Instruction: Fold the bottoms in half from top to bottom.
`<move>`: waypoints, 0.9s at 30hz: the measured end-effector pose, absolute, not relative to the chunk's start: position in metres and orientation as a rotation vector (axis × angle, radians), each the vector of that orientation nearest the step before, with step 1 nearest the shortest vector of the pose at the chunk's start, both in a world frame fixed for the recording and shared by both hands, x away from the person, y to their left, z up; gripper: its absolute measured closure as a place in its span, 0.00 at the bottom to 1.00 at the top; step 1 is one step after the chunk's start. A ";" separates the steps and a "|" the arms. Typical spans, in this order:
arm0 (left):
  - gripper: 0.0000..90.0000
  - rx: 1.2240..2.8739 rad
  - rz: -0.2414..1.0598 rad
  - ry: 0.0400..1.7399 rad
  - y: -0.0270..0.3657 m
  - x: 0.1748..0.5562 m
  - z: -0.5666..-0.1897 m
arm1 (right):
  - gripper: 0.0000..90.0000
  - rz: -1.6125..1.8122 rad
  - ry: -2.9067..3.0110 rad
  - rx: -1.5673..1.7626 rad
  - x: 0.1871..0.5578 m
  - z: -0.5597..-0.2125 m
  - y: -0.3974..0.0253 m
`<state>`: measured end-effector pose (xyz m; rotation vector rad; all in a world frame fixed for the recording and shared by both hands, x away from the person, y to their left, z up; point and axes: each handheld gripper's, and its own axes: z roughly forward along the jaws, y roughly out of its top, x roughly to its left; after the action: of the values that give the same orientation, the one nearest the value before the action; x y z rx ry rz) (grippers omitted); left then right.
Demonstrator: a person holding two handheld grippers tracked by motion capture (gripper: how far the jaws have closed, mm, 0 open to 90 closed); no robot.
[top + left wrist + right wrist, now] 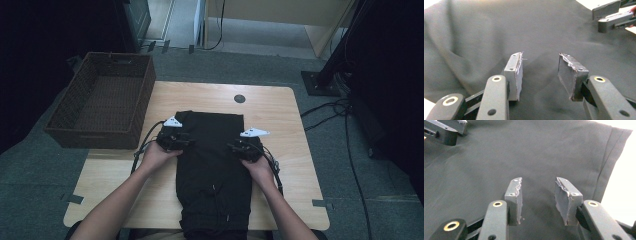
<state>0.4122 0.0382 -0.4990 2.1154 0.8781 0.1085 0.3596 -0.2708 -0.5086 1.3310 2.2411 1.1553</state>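
Black trousers (215, 160) lengthwise toward person, left tongs (540, 75), right tongs (537, 198) agape, empty.

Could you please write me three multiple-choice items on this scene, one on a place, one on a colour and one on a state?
1. Where does the wicker basket stand?
A. at the table's far left corner
B. at the table's near right edge
C. on top of the garment

2. What colour is the garment spread on the table?
A. white
B. black
C. red

3. How do the jaws of the left gripper and the right gripper stand?
A. both shut on the cloth
B. left shut, right open
C. both open over the cloth

Answers: 1 A, the high view shows the basket by the far left corner. 2 B, the cloth looks black in the high view. 3 C, each gripper view shows a clear gap between its jaws with fabric beneath.
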 end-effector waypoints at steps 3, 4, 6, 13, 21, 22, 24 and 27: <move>0.61 2.130 0.127 0.866 0.041 0.424 -0.496 | 0.63 1.133 2.237 1.326 0.375 -0.509 -0.273; 0.61 2.134 0.134 0.863 0.042 0.430 -0.495 | 0.63 1.128 2.238 1.317 0.378 -0.509 -0.274; 0.60 2.151 0.147 0.858 0.044 0.438 -0.493 | 0.62 1.114 2.224 1.328 0.388 -0.509 -0.276; 0.60 2.171 0.160 0.875 0.050 0.463 -0.488 | 0.57 1.101 2.194 1.369 0.411 -0.509 -0.287; 0.58 2.178 0.176 0.923 0.057 0.474 -0.499 | 0.55 1.102 2.169 1.406 0.427 -0.503 -0.292; 0.58 2.178 0.180 0.926 0.058 0.474 -0.499 | 0.54 1.093 2.171 1.404 0.429 -0.503 -0.291; 0.57 2.168 0.199 0.932 0.058 0.475 -0.499 | 0.53 1.087 2.170 1.397 0.431 -0.504 -0.292; 0.55 2.161 0.224 0.929 0.059 0.475 -0.498 | 0.53 1.090 2.151 1.408 0.433 -0.505 -0.293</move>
<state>0.4753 0.0589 -0.4977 2.1610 0.9291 0.2240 0.4326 -0.2928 -0.5054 1.4076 2.1509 1.0896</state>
